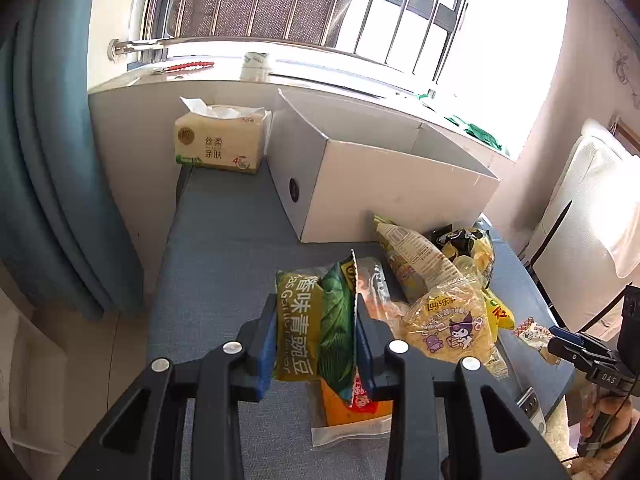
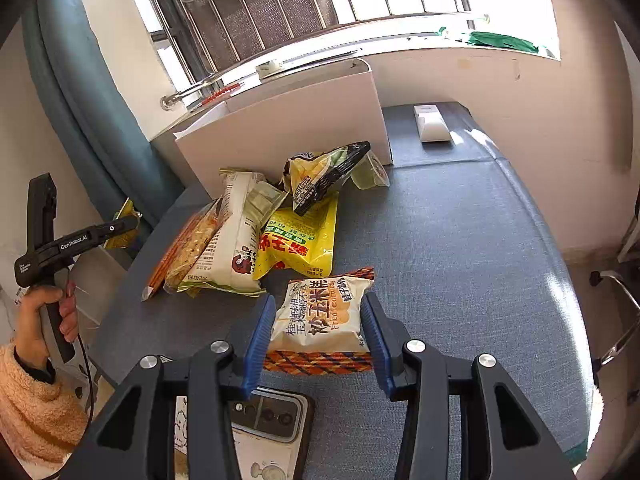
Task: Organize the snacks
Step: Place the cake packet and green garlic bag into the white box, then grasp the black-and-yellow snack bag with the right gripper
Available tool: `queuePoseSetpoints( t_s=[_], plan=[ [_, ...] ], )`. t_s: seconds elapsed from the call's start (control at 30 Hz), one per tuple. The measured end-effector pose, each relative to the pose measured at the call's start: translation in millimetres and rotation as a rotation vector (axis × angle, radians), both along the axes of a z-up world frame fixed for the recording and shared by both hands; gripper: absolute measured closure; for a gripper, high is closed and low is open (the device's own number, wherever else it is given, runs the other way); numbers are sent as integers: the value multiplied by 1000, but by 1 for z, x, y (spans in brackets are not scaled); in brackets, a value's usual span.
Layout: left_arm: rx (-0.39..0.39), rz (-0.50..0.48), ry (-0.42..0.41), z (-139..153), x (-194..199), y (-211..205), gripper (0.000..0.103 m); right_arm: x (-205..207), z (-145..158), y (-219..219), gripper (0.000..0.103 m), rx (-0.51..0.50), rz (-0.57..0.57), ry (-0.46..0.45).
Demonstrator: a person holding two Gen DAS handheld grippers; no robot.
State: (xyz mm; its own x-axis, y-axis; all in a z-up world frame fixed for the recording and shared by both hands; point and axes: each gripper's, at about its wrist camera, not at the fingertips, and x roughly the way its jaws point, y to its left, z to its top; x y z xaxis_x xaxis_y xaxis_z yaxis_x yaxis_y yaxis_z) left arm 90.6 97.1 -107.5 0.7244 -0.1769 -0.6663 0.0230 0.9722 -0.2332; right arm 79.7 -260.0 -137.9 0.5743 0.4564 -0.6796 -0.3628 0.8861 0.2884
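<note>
My left gripper (image 1: 316, 332) is shut on a green pea snack bag (image 1: 304, 320), squeezed upright between the blue pads above the grey-blue table (image 1: 224, 248). In the right wrist view that gripper (image 2: 120, 226) hangs at the left beyond the table's edge, with the bag (image 2: 126, 220) at its tip. My right gripper (image 2: 318, 332) is shut on a white fried corn packet (image 2: 320, 312) with orange patterned ends. A pile of snack bags (image 2: 256, 232) lies in front of a white open box (image 1: 380, 184); it includes a Lay's bag (image 1: 452, 328) and a yellow bag (image 2: 298, 244).
A tissue pack (image 1: 220, 140) stands left of the box by the windowsill. A phone (image 2: 272, 420) lies under my right gripper, and a white device (image 2: 430, 124) rests at the table's far end. An orange packet (image 1: 360, 404) lies under the left gripper. Blue curtain (image 1: 52, 160) hangs at left.
</note>
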Motion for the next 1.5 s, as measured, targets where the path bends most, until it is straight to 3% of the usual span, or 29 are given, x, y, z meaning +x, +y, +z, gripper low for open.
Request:
queuePoseSetpoints(
  t_s=[0.13,0.27,0.4,0.5,0.63,0.8,0.83,0.87,0.9,0.93,1.13,1.23,1.5],
  plan=[
    [-17,-38,-59,26,4,-10,67,6,20,-1,55,56,7,-31],
    [-8,-59,-102,53,20,-21,67,25,57,8,55,41,42,-117],
    [30,-80,-149,77,54,-36,67,55,103,22,55,12,71,-227],
    [-1,-93,-150,92,90,-40,67,86,130,38,55,3,82,-282],
    [35,-83,-117,100,149,-46,67,145,145,62,55,5,86,-267],
    [55,-64,-46,91,210,-44,62,220,133,81,54,-56,71,-186],
    [56,-61,-19,88,220,-43,50,230,130,83,51,-70,68,-174],
    [72,-45,10,84,228,-42,16,240,126,83,46,-75,65,-161],
    [97,-21,30,82,233,-40,0,247,124,82,19,-74,57,-151],
    [118,-2,20,81,233,-39,0,250,122,78,0,-63,45,-143],
    [89,-3,-27,84,217,-32,0,239,132,62,0,-8,9,-194],
    [110,-14,-49,91,202,-36,0,228,136,59,0,21,9,-187],
    [82,-83,-152,99,114,-48,0,148,145,46,0,123,77,-245]
  ],
)
